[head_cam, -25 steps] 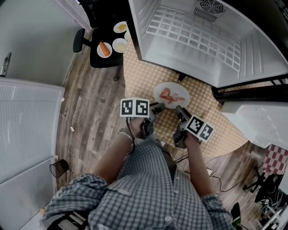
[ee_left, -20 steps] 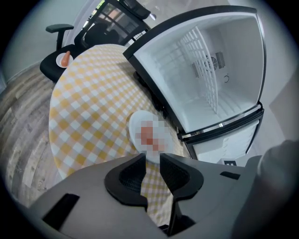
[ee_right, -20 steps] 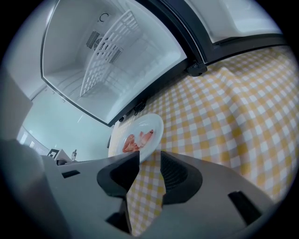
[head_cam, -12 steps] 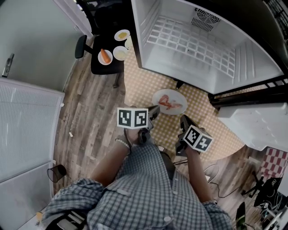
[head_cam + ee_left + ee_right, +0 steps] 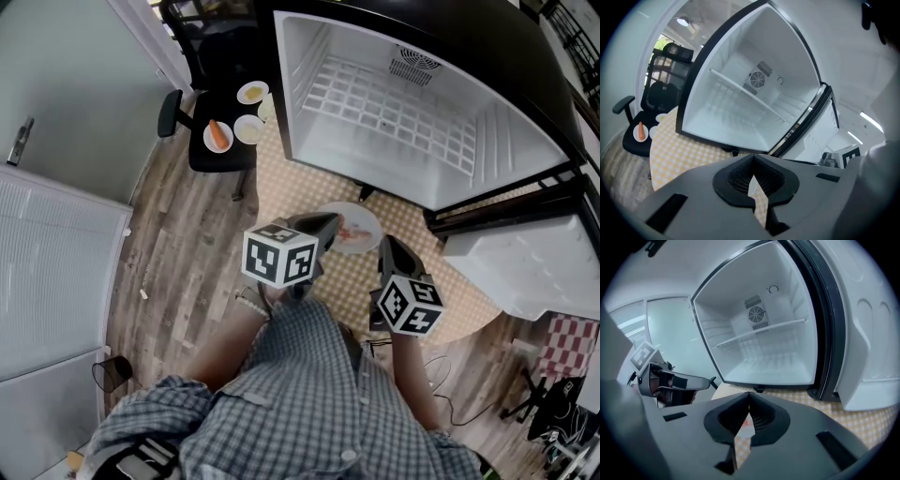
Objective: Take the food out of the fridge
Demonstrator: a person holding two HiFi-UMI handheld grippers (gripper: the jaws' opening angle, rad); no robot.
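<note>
A white plate [image 5: 357, 228] with reddish food lies on the checkered mat [image 5: 298, 173] in front of the open fridge [image 5: 403, 103], whose wire shelf and floor are bare. In the head view my left gripper [image 5: 330, 221] hangs over the plate's near left edge and hides part of it. My right gripper [image 5: 385, 246] is just right of the plate. Both are lifted off the floor, jaws shut with nothing in them. The left gripper view shows shut tips [image 5: 752, 161] aimed at the fridge [image 5: 740, 108]. The right gripper view shows shut tips [image 5: 749, 397] and the fridge [image 5: 759, 338].
A black chair [image 5: 221, 155] at the fridge's left carries three small plates, one with a carrot [image 5: 217, 134]. The fridge door [image 5: 525, 262] stands open at the right. A white ribbed panel [image 5: 56, 262] fills the left. Wood floor surrounds the mat.
Both grippers have risen off the floor toward the camera and rolled, marker cubes now larger. The plate stays on the mat.
</note>
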